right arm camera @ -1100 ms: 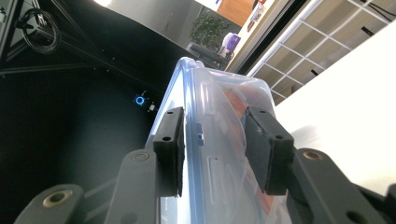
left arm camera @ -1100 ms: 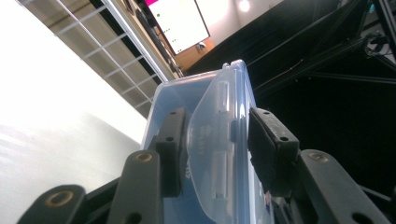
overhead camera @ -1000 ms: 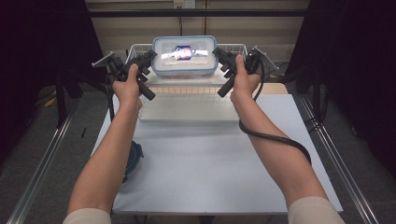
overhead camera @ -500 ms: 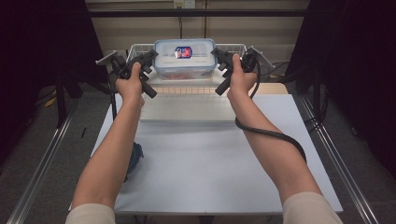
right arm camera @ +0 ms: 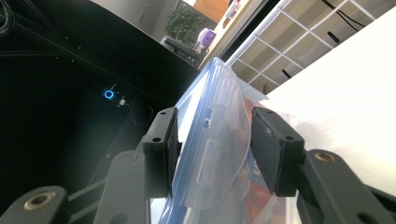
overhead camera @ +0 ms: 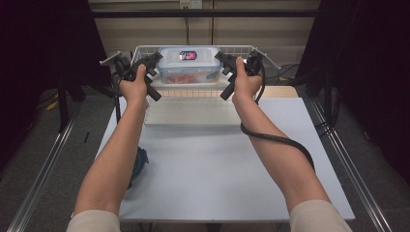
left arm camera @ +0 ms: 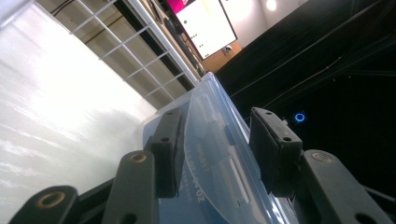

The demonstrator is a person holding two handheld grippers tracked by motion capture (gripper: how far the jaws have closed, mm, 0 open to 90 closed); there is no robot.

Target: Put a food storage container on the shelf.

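A clear plastic box (overhead camera: 189, 64) with a pale blue lid is held up between two grippers, in front of a white wire basket (overhead camera: 241, 49) at the far end of the white table (overhead camera: 203, 164). The box has soft round corners, a red and blue sticker on top of its lid, and something orange and red inside (too blurry to say what). It is wider than it is deep, and its long side runs from left to right across the table, from one gripper to the other. Its lid leans a little toward the person, so the sticker can be seen from above. The left gripper (overhead camera: 153, 59) is at the left end of the box. In the left gripper view the lid's side flap sits between its two black jaws; one pad touches it, the other has a little gap, so I cannot tell if it is squeezing. The right gripper (overhead camera: 221, 59) is at the right end. Its jaws have just been opening, and in the right gripper view the flap sits between them with small gaps.
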